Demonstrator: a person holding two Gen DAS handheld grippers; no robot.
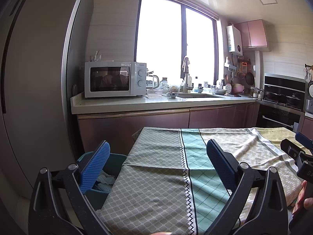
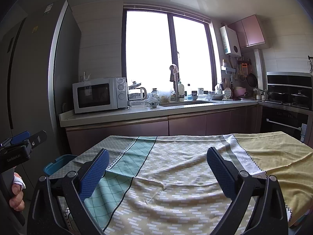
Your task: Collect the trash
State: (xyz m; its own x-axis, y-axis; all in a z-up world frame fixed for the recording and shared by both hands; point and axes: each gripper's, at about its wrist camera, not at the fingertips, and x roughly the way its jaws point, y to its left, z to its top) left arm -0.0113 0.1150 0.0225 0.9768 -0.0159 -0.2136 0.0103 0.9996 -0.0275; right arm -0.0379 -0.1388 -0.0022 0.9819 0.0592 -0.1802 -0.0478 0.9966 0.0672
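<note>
A blue trash bin [image 1: 115, 157] stands on the floor at the table's left edge, with crumpled white paper [image 1: 105, 179] inside it. Its rim also shows in the right wrist view [image 2: 58, 163]. My left gripper [image 1: 158, 158] is open and empty, held above the table's left part, its left finger over the bin. My right gripper [image 2: 157, 165] is open and empty above the middle of the patterned tablecloth [image 2: 176, 176]. No trash shows on the cloth. Each gripper appears at the edge of the other's view.
A tall grey fridge [image 1: 33, 78] stands left. Beyond the table runs a kitchen counter [image 1: 156, 101] with a microwave [image 1: 114, 79], kettle, bowls and sink. An oven and stove [image 2: 287, 105] stand at the right.
</note>
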